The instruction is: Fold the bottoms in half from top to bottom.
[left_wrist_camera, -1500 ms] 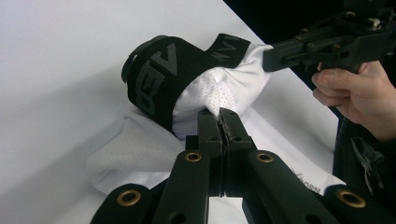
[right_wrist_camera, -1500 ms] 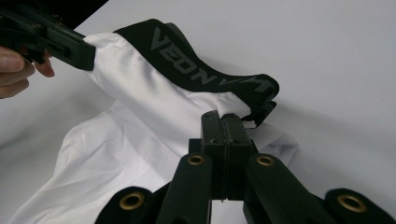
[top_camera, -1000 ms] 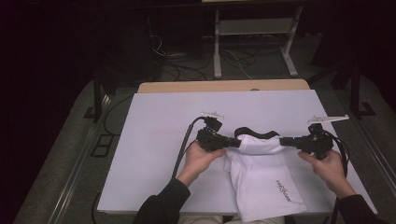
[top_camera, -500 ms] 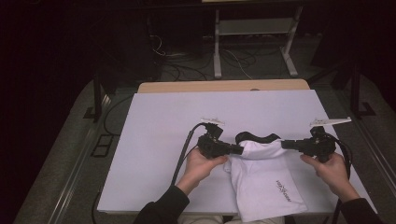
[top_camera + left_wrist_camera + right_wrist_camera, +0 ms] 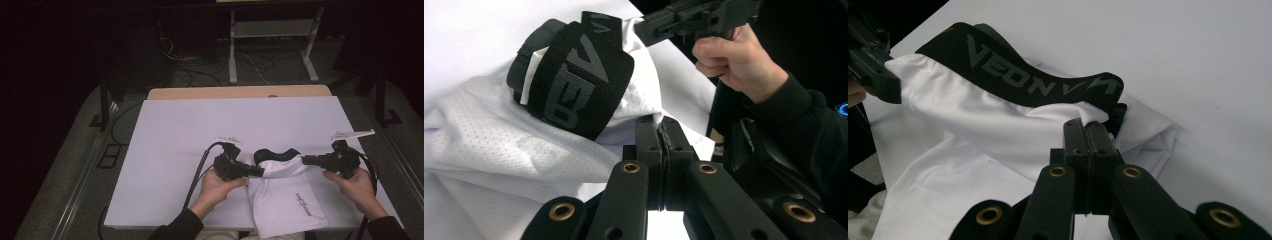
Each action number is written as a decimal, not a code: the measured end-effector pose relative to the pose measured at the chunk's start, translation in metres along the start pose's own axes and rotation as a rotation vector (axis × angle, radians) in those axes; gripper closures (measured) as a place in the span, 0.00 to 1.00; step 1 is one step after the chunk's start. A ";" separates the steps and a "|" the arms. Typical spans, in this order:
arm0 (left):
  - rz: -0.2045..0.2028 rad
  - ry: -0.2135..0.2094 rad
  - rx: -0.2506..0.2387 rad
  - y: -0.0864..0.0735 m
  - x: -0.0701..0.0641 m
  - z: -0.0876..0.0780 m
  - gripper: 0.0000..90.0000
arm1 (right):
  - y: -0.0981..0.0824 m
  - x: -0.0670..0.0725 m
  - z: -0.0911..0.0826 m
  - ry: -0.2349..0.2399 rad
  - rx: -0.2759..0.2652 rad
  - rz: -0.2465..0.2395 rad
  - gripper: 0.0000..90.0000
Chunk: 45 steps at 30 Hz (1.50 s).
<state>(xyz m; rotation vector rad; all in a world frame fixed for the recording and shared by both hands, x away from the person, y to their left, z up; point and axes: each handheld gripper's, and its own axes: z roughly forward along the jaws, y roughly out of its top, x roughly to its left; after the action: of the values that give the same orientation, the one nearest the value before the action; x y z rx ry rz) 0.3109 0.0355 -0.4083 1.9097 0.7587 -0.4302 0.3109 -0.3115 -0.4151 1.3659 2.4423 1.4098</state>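
Observation:
White mesh shorts (image 5: 287,200) with a black lettered waistband (image 5: 274,154) lie at the table's near edge, the legs reaching over it. My left gripper (image 5: 260,171) is shut on the white cloth just below the waistband at its left end. At the right end, my right gripper (image 5: 305,160) is shut on the cloth too. In the left gripper view the jaws (image 5: 663,125) pinch white fabric beside the folded waistband (image 5: 574,85). In the right gripper view the jaws (image 5: 1087,127) grip the fabric under the waistband (image 5: 1038,82), with the left gripper (image 5: 873,70) holding the far end.
The table is covered by a white sheet (image 5: 200,125), with a wooden strip (image 5: 240,92) along its far edge. Black cables trail from both grippers over the sheet. Beyond the table are a dark floor, loose cables and a metal stand (image 5: 270,50).
My left gripper has moved toward the near edge and slightly right, taking its end of the waistband along. The waistband now bunches more between the grippers. The right gripper has barely shifted.

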 end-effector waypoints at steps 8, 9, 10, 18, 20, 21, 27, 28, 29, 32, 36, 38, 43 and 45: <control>-0.007 -0.023 -0.006 -0.013 -0.006 0.008 0.98 | -0.006 -0.001 0.000 0.000 0.024 0.003 0.99; -0.009 -0.026 -0.008 -0.014 -0.006 0.008 0.98 | -0.007 -0.001 0.000 0.002 0.028 0.005 0.99; -0.010 -0.026 -0.008 -0.015 -0.006 0.010 0.98 | -0.007 -0.002 0.000 0.003 0.033 0.005 0.99; -0.028 -0.024 -0.008 -0.025 -0.003 0.016 0.98 | -0.013 -0.004 0.002 0.005 0.070 0.023 0.99; -0.028 -0.019 -0.007 -0.027 -0.001 0.016 0.98 | -0.014 -0.004 0.003 0.009 0.082 0.026 0.98; -0.033 -0.017 -0.007 -0.027 -0.001 0.017 0.98 | -0.015 -0.005 0.003 0.011 0.090 0.024 0.98; -0.036 -0.002 -0.012 -0.032 0.002 0.018 0.98 | -0.015 -0.004 0.005 0.015 0.112 0.030 0.89; -0.041 -0.007 -0.015 -0.032 0.003 0.018 0.98 | -0.015 -0.003 0.005 0.007 0.113 0.026 0.86; -0.043 -0.006 -0.016 -0.033 0.004 0.018 0.98 | -0.015 -0.003 0.005 0.007 0.115 0.026 0.82; -0.049 -0.008 -0.020 -0.035 0.005 0.018 0.98 | -0.014 -0.002 0.005 0.007 0.109 0.025 0.78; -0.048 -0.008 -0.019 -0.036 0.005 0.019 0.98 | -0.012 -0.003 0.004 0.000 0.095 0.025 0.72; -0.052 -0.008 -0.022 -0.036 0.005 0.019 0.98 | -0.009 -0.003 0.004 -0.004 0.088 0.031 0.70; -0.060 -0.011 -0.027 -0.038 0.005 0.020 0.98 | -0.004 -0.005 0.005 -0.016 0.071 0.031 0.69; -0.058 -0.007 -0.024 -0.039 0.006 0.020 0.98 | -0.001 -0.006 0.006 -0.014 0.065 0.034 0.68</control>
<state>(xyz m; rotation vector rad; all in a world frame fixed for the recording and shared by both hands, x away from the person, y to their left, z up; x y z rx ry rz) 0.2894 0.0312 -0.4473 1.8663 0.8124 -0.4616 0.3164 -0.3118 -0.4215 1.4316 2.4892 1.3331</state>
